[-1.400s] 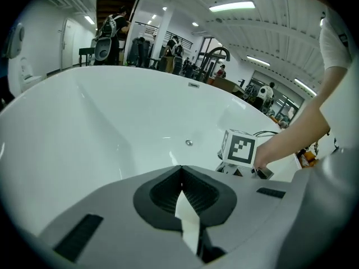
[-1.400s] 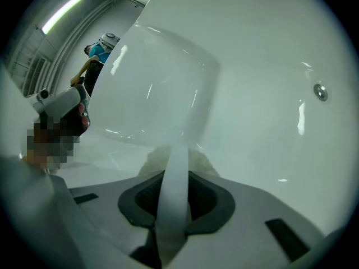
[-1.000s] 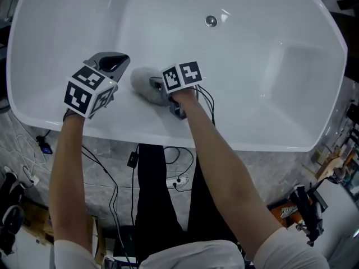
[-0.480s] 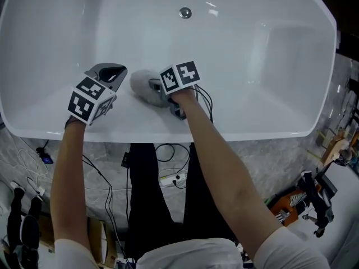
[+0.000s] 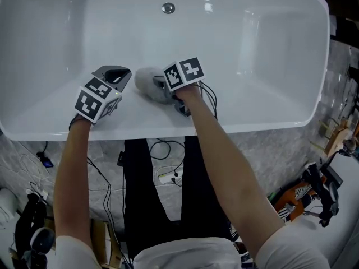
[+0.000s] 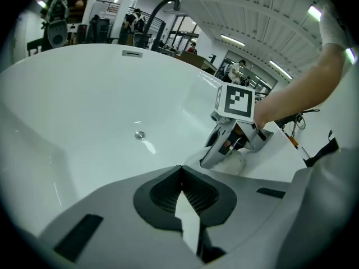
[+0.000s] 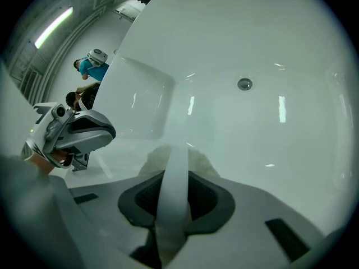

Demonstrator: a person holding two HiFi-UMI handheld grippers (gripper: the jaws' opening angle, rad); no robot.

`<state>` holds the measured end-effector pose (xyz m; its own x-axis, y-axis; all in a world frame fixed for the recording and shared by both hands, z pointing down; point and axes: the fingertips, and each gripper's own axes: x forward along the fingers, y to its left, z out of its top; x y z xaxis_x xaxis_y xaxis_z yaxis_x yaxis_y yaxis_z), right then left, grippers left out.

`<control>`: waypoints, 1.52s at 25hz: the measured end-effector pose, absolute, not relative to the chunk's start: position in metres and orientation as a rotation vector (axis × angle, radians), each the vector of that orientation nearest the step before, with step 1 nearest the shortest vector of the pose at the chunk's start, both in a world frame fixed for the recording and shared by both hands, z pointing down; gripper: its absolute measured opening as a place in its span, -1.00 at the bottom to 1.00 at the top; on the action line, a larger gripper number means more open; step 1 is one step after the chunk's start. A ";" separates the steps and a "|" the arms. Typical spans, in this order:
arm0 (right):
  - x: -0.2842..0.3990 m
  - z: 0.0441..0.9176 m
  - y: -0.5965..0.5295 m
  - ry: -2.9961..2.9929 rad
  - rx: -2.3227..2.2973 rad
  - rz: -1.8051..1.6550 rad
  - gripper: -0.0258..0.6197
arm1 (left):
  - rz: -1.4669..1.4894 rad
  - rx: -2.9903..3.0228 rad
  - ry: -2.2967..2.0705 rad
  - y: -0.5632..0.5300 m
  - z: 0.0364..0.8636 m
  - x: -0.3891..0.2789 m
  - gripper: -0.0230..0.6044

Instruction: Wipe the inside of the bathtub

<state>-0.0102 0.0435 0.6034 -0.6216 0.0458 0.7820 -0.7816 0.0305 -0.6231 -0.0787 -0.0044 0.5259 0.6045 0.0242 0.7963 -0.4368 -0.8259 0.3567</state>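
From where I stand, the left gripper (image 5: 116, 73) rests on the near slope of the bathtub (image 5: 252, 49). Its jaws are all but together, with only a thin sliver of white showing between them, and it holds nothing. It sits just beside the grey fluffy cloth (image 5: 145, 83), and that is my first worry. A wiping stroke to the left would probably run the cloth, or the gripper behind it, straight into those idle jaws.

The cloth lies against the tub's near inner wall, close under the rim. The right gripper (image 5: 160, 86) is clamped on it. In the right gripper view only a narrow pale band of the cloth seems to pass between the jaws, and the fluffy bulk bunches out past the tips. With so little pinched, I'd guess a firm push over the glossy surface could drag the cloth loose. The hard jaw tips would then meet the enamel and could scuff it.

Cables (image 5: 206, 97) trail from the right gripper over the rim and could snag on a long reach. Further right, the drain (image 5: 168, 8) and the far end lie well away from the cloth. Leaning out to reach them risks uneven pressure and missed patches.
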 end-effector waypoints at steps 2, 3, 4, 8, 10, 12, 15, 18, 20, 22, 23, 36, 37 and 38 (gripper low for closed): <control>0.006 0.603 0.048 -1.669 0.763 1.659 -0.63 | 1.168 2.308 -0.298 0.002 0.529 -0.063 -0.89; 0.015 0.603 0.050 -1.664 0.766 1.658 -0.63 | 1.175 2.309 -0.285 0.005 0.531 -0.056 -0.89; 0.024 0.603 0.052 -1.659 0.770 1.657 -0.63 | 1.182 2.310 -0.271 0.008 0.533 -0.048 -0.89; 0.061 0.604 0.062 -1.641 0.801 1.664 -0.63 | 1.230 2.324 -0.214 0.019 0.538 -0.018 -0.89; 0.077 0.603 0.066 -1.637 0.810 1.658 -0.63 | 1.242 2.330 -0.196 0.023 0.537 -0.004 -0.89; 0.094 0.602 0.070 -1.633 0.821 1.645 -0.63 | 1.236 2.330 -0.188 0.025 0.536 0.010 -0.89; 0.120 0.601 0.077 -1.624 0.841 1.649 -0.63 | 1.242 2.331 -0.166 0.030 0.537 0.030 -0.89; 0.147 0.602 0.083 -1.613 0.858 1.654 -0.63 | 1.260 2.329 -0.143 0.035 0.541 0.050 -0.89; 0.167 0.603 0.086 -1.607 0.872 1.658 -0.63 | 1.266 2.328 -0.129 0.037 0.544 0.065 -0.89; 0.185 0.604 0.089 -1.602 0.883 1.657 -0.63 | 1.269 2.329 -0.112 0.041 0.546 0.081 -0.89; 0.193 0.604 0.091 -1.601 0.886 1.655 -0.63 | 1.269 2.330 -0.104 0.043 0.546 0.089 -0.89; 0.299 0.598 0.120 -1.572 0.929 1.638 -0.63 | 1.303 2.356 0.016 0.067 0.547 0.184 -0.89; 0.310 0.598 0.123 -1.568 0.936 1.638 -0.63 | 1.307 2.357 0.026 0.070 0.548 0.191 -0.89; 0.321 0.598 0.125 -1.564 0.945 1.640 -0.63 | 1.311 2.357 0.035 0.072 0.548 0.199 -0.89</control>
<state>0.3209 0.1254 0.5984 -0.5110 -0.0116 0.8595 -0.8580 -0.0540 -0.5108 0.1993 0.0723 0.5481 0.5505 0.2302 0.8025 -0.1873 -0.9026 0.3875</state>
